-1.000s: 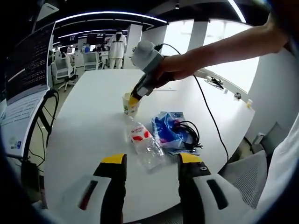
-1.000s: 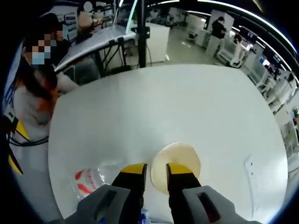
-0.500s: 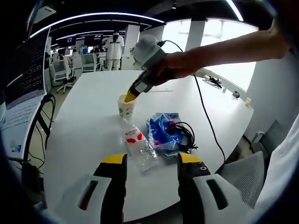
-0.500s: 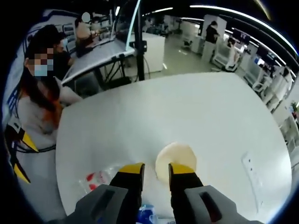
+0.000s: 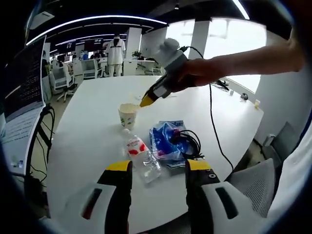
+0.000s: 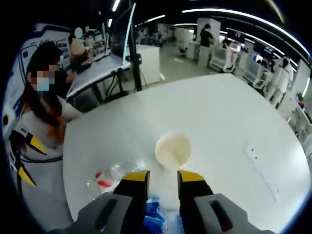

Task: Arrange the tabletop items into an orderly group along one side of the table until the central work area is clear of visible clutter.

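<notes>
Our right hand-held gripper above the paper cup, jaws apart, holding nothing, our left hand-held gripper also apart, empty, above the tabletop.

Right gripper off paper cup: a second ago jaws straddled cup rim, half a second ago yellow tips at rim, now raised clear, up and right of cup in left gripper view. Right gripper view: cup, earlier touching jaw tips, now apart, farther off on desk. Jaws now parted with nothing between. Cup left standing upright, slightly left of its earlier spot relative to bottle.
</notes>
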